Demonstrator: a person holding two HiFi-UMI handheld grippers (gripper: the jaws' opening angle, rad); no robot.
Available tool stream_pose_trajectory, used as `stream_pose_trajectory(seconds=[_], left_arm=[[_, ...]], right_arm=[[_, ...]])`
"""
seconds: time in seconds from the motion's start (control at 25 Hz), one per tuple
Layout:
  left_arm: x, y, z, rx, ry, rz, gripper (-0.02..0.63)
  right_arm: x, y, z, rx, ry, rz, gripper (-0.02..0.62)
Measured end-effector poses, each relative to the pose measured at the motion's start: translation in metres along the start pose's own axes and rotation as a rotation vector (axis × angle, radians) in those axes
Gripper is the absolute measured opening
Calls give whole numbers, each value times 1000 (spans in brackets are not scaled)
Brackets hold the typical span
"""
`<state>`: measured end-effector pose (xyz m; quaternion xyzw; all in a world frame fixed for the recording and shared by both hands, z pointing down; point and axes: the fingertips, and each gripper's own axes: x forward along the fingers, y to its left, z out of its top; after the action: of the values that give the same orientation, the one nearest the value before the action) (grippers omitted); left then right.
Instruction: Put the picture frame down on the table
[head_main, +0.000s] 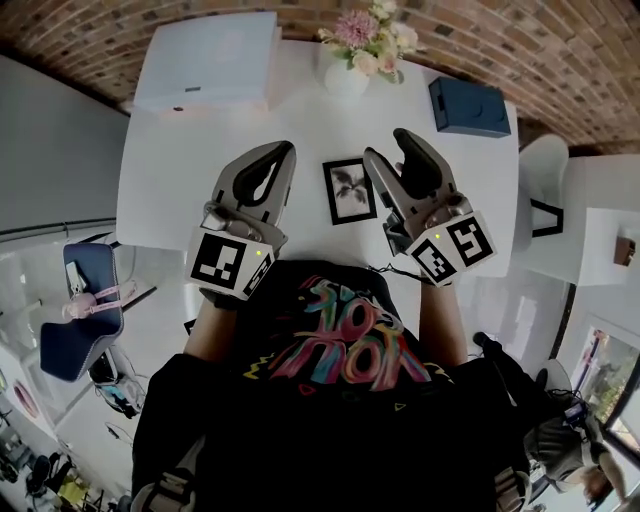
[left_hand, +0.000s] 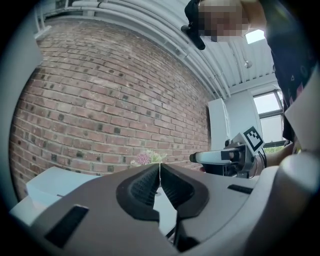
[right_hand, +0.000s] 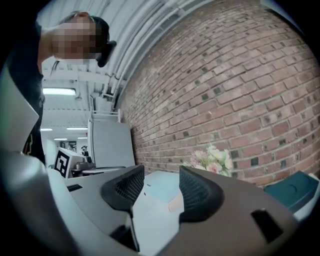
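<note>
A small black picture frame (head_main: 350, 190) with a dark leaf print lies flat on the white table (head_main: 180, 160), between my two grippers. My left gripper (head_main: 284, 152) is raised to the frame's left with its jaws shut and nothing between them; its closed pads (left_hand: 159, 187) point at the brick wall. My right gripper (head_main: 385, 145) is raised to the frame's right, jaws open and empty, with its pads (right_hand: 197, 192) apart. Neither gripper touches the frame, and the gripper views do not show it.
A white box (head_main: 210, 60) sits at the table's far left. A white vase of flowers (head_main: 360, 45) stands at the far middle, and a dark blue box (head_main: 470, 105) at the far right. A brick wall (left_hand: 100, 100) runs behind the table. A blue chair (head_main: 85, 310) stands on the left.
</note>
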<state>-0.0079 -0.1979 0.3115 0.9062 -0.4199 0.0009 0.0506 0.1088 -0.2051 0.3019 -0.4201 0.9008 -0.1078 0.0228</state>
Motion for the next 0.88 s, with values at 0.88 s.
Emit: stream_pose_trajectory(seconds=[0.88], left_arm=[[3, -13, 34, 4, -73, -56, 25]], right_arm=[[-12, 24, 34, -182, -27, -33, 18]])
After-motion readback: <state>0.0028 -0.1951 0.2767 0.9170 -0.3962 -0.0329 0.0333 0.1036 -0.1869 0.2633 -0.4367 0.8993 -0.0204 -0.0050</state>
